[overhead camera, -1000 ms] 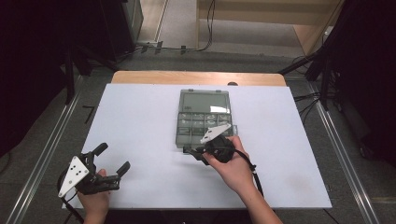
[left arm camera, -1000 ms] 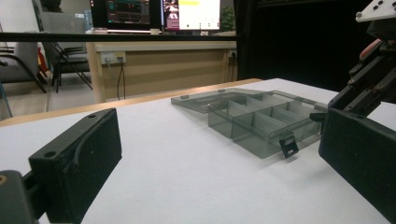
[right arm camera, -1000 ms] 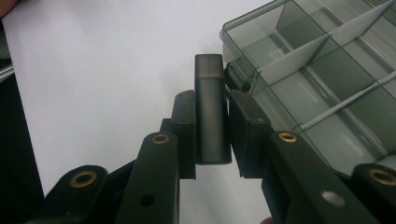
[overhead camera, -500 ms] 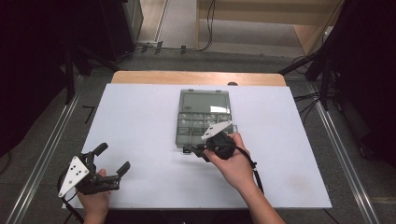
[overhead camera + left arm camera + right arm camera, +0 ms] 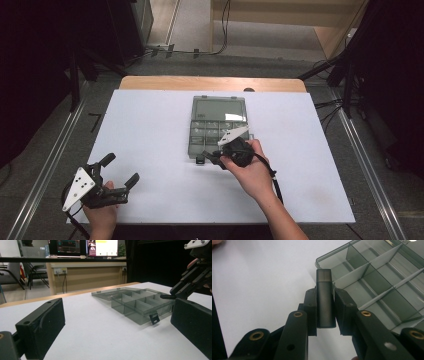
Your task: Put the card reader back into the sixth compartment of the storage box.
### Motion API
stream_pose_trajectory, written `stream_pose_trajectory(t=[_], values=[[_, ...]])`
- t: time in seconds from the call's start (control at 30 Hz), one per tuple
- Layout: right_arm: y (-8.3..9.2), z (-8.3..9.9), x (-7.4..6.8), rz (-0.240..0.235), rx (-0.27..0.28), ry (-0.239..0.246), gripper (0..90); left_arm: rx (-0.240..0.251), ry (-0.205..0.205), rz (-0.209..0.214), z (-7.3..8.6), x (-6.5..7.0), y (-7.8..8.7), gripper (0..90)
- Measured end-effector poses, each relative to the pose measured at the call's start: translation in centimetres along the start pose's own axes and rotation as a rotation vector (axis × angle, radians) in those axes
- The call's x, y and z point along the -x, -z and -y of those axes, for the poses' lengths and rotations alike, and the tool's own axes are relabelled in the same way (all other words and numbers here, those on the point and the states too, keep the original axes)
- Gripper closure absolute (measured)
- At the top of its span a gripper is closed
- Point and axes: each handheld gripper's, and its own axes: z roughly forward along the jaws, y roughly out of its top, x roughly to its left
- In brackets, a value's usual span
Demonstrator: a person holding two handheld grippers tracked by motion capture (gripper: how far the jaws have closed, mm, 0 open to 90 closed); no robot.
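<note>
A clear grey compartment box lies open mid-table, its lid flat behind it; it also appears in the left gripper view and the right gripper view. My right gripper hovers at the box's near left corner, shut on a small dark grey flat piece that stands upright between its jaws. From the left gripper view that gripper hangs over the box's edge. My left gripper rests low at the table's near left, jaws open with nothing between them.
A small black latch hangs from the box's front wall. The white table top ends at a wooden strip at the far side. Cables and dark stands surround the table on the floor.
</note>
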Motion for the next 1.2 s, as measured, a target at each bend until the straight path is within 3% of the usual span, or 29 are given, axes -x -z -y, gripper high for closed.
stream_pose_trajectory(t=[1.2], values=[[-0.6, -1.2, 1.8, 0.028, 0.004, -0.044, 70.8, 0.001, 0.001, 0.001, 0.0, 0.0, 0.0, 0.0]])
